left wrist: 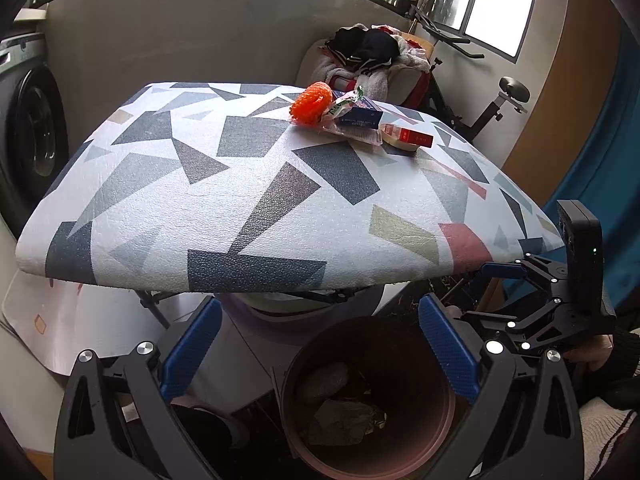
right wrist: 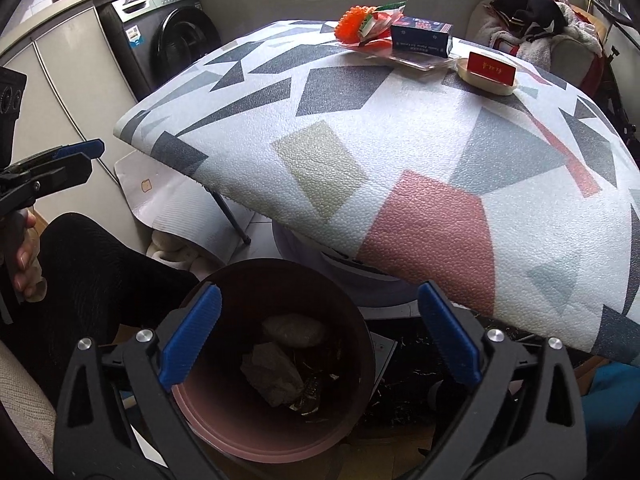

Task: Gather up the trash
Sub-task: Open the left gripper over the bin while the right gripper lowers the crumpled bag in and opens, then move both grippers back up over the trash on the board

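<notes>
Trash point(right wrist: 276, 360) lies crumpled at the bottom of the brown bin point(right wrist: 224, 432) on the floor, just below the near edge of the patterned table point(right wrist: 400, 160). More waits at the table's far side: from left to right, an orange mesh ball point(left wrist: 311, 102), a green-and-white wrapper point(left wrist: 344, 102), a dark blue box point(left wrist: 360, 114) on a clear tray, and a red-labelled packet point(left wrist: 406, 138).

The left gripper point(left wrist: 320, 352) hangs over the bin with its fingers wide and nothing between them. The right gripper point(right wrist: 320, 336) is likewise spread wide and empty above the bin's mouth.

The remaining pieces are piled touching one another, so a careless pinch could likely drag the tray and tip the blue box off the far edge. The light wrapper may slip from the pads. Reaching across, an arm could catch the soft table cover.

What the scraps in the bin are is hard to tell; they sit in shadow. The table's legs are mostly hidden.
</notes>
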{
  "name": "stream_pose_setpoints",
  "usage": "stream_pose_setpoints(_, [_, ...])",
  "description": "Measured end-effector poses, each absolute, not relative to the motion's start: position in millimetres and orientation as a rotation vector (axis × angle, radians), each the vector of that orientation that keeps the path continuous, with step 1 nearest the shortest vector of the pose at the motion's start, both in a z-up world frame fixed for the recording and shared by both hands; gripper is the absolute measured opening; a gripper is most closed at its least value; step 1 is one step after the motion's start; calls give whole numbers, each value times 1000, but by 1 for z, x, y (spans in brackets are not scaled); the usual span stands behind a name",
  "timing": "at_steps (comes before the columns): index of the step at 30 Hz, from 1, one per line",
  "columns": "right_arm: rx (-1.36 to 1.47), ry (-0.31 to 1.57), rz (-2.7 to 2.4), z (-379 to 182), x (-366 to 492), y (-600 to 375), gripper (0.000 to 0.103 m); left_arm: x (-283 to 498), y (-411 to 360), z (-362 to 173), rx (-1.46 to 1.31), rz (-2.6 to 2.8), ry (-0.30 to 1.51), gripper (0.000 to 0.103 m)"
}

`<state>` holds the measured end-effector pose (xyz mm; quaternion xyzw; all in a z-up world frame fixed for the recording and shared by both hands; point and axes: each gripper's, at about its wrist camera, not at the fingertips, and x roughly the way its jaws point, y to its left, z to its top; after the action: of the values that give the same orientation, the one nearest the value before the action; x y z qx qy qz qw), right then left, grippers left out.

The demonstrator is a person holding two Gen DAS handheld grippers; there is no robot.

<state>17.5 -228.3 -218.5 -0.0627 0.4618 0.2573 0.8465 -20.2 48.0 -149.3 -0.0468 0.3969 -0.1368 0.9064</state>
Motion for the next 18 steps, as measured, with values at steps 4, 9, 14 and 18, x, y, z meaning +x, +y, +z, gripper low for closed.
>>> stream_pose_setpoints(4, [-120,969,533,-218,19,-231,97,-20,47,-150,-97,-283,822,96])
stream_pose_setpoints(9, [-113,962,526,-216,19,-232,97,-19,47,-151,-99,-284,827,96])
stream_pose_setpoints(14, [-86,957,504,-213,23,-238,97,-15,46,-152,-85,-287,830,96])
stream_pose_setpoints(18, [-63,942,482,-205,32,-248,97,-8,48,-148,-71,-285,824,96])
